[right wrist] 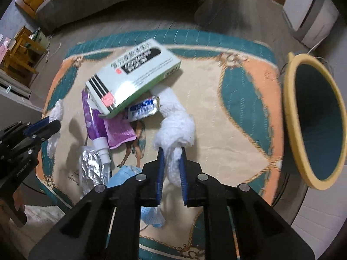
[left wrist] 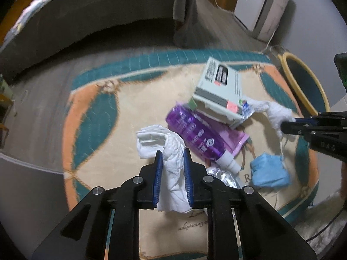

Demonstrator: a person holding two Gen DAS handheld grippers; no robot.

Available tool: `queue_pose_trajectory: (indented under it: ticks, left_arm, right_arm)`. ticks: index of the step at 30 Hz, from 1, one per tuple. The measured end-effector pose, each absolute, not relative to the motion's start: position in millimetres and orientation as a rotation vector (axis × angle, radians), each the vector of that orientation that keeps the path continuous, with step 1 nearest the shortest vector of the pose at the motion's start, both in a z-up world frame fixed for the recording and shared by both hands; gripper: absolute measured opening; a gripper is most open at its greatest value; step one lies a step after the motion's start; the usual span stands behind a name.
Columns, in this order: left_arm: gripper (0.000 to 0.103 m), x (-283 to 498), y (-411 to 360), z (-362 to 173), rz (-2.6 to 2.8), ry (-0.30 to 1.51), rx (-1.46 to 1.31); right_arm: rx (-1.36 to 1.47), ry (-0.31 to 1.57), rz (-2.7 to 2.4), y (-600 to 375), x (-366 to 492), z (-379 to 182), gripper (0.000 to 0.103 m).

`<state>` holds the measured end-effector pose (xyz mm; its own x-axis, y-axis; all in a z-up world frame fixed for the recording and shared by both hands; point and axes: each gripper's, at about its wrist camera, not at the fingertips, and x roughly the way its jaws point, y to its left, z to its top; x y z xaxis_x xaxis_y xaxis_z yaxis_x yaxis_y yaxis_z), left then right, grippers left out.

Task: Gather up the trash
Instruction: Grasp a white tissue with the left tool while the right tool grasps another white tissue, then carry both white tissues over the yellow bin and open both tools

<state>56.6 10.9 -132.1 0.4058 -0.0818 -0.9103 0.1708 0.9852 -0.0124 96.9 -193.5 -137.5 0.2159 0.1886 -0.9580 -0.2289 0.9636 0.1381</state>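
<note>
My left gripper [left wrist: 172, 153] is shut on a crumpled white tissue [left wrist: 171, 169] above the patterned rug [left wrist: 104, 112]. My right gripper [right wrist: 171, 151] is shut on a white cotton wad [right wrist: 175, 125]; it also shows in the left wrist view [left wrist: 288, 125]. Between them lies a trash pile: a pale green carton [right wrist: 132, 75], a purple bottle [left wrist: 195, 134], a purple pouch [right wrist: 119, 132], a foil wrapper [right wrist: 93, 169], a blue face mask [left wrist: 269, 169] and a small blue-white packet [right wrist: 143, 108]. A yellow-rimmed bin [right wrist: 312, 119] stands tilted at the rug's right edge.
A grey sofa [left wrist: 86, 21] runs along the far side. A white appliance [left wrist: 260, 4] stands at the back right. Wooden furniture [right wrist: 19, 52] sits far left. Grey floor [left wrist: 32, 108] surrounds the rug.
</note>
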Motion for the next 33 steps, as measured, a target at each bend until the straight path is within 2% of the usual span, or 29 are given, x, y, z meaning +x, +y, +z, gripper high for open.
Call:
queue_pose_trajectory:
  ticks: [16, 33]
  left_arm:
    - [0.02, 22, -29, -10, -0.242, 0.823, 0.165]
    - [0.02, 30, -83, 23, -0.333, 0.789, 0.149]
  right_arm:
    - [-0.045, 1.034, 0.293, -238, 57, -20, 0.012]
    - [0.004, 0.88, 0.225, -323, 41, 32, 0.012]
